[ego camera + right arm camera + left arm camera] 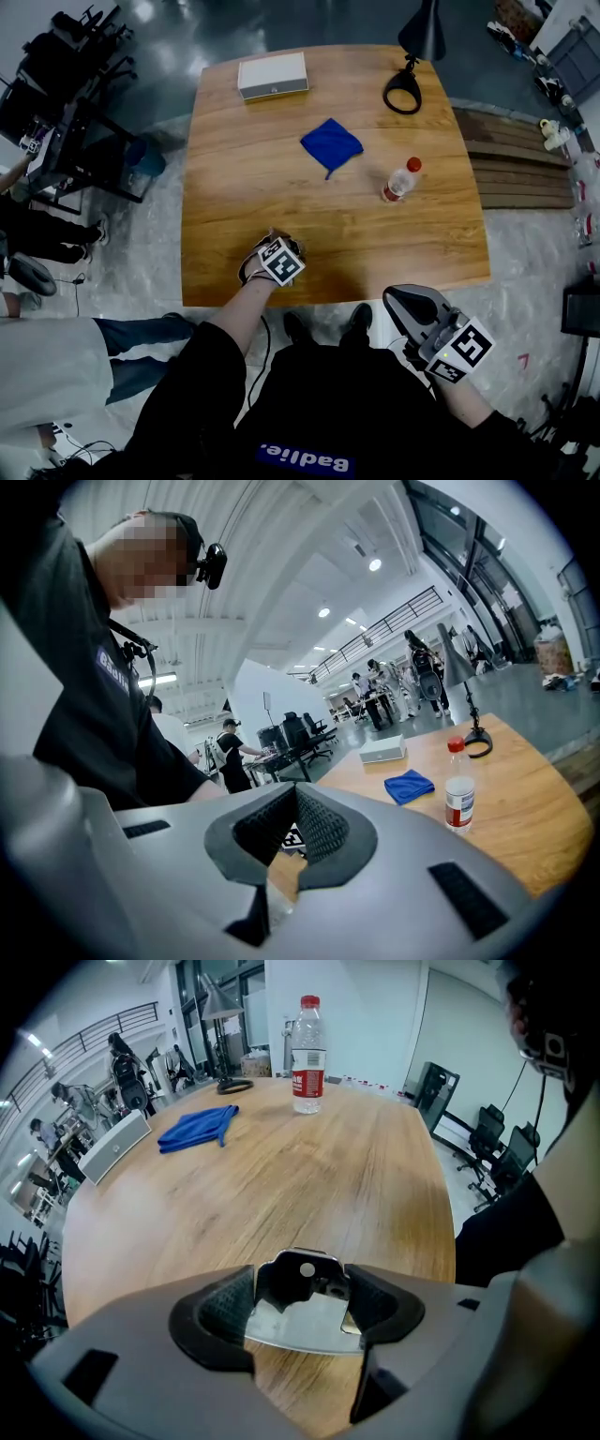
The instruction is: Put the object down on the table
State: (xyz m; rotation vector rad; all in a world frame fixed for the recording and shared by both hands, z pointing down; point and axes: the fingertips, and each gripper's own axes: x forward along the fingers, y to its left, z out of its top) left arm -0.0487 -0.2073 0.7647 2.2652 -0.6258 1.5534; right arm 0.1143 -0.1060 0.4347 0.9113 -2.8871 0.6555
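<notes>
Wood-grain bench carried everything, and the task's thing, a clear plastic bottle with a red cap and red label, stood upright on it toward the right side, well apart from both claws, so the putting-down looked done. The left claw hung low over the near edge with its jaws spread and nothing between them but the tool's own metal bracket (the bare gap would fit a release, though that is a guess). The right claw was held off the bench beside the person's body, jaws pressed together and empty, apparently parked out of the way. A crumpled blue cloth lay beyond the bottle to its left, a flat white box sat near the far edge, and a black desk lamp stood at the far right corner. The bench top was smooth, faintly glossy and bare near the bottle. Around it ran a grey polished floor, with black office chairs to the left, timber boards to the right, and, in the right gripper view, people at desks in a tall white hall.
</notes>
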